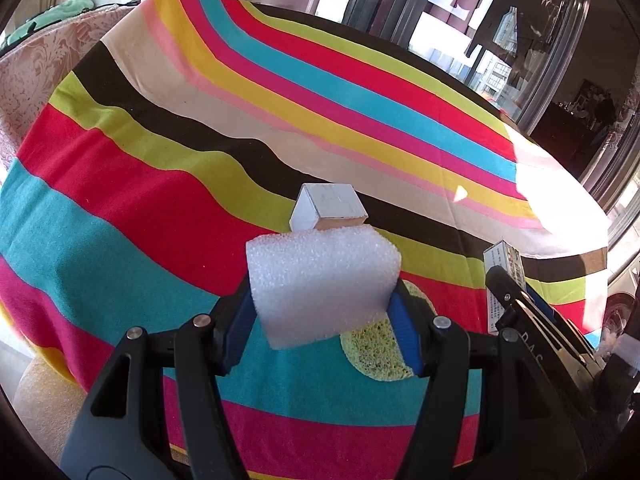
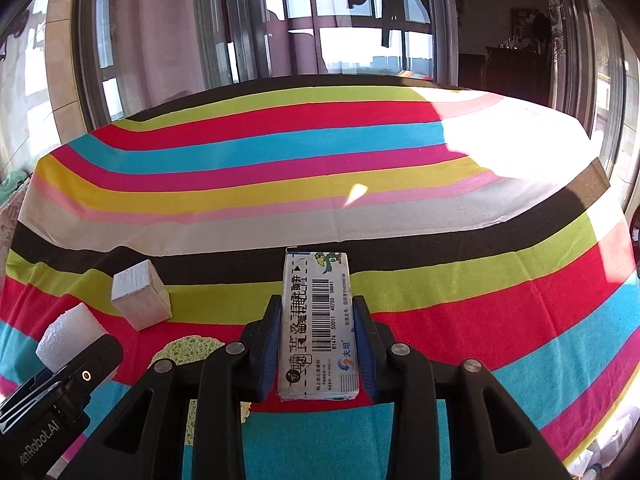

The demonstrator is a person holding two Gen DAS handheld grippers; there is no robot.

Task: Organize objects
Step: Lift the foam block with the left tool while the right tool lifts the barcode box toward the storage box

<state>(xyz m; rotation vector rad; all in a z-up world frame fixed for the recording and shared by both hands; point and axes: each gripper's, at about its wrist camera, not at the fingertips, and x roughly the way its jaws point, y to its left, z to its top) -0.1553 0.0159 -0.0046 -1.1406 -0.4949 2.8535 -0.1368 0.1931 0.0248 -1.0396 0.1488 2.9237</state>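
**Foam in our left grip, printed box in our right**

Foam, white and coarse-celled, fills the middle of the left wrist view: our left gripper (image 1: pixel 324 308) is clamped on the white foam block (image 1: pixel 320 288), its blue pads (image 1: pixel 404 336) pressing on either flank, and the block sits tilted between them above the striped tablecloth (image 1: pixel 180 140). Just under the block's right side lies a yellow-green sponge (image 1: pixel 376 352), flat on the cloth and partly covered by the foam and the right finger. Beyond the foam, near its upper edge, a small white cube-like box (image 1: pixel 328 208) rests on the black and green stripes. At the right edge of this view we see our right gripper from the side, with the printed carton (image 1: pixel 502 256) poking out ahead of it.

From the right wrist view, our right gripper (image 2: pixel 316 344) is clenched on the printed carton (image 2: pixel 318 320), which carries a barcode and stands lengthwise between the blue pads (image 2: pixel 270 344), its far end reaching to the black stripe. To the left, well apart from the carton, the white box (image 2: pixel 140 300) rests on the cloth. The foam block (image 2: pixel 66 340) shows at the lower left in our left gripper's black body, and the sponge (image 2: pixel 188 350) peeks out just behind the right gripper's left finger. Bright sunlight washes out the cloth's far right corner.
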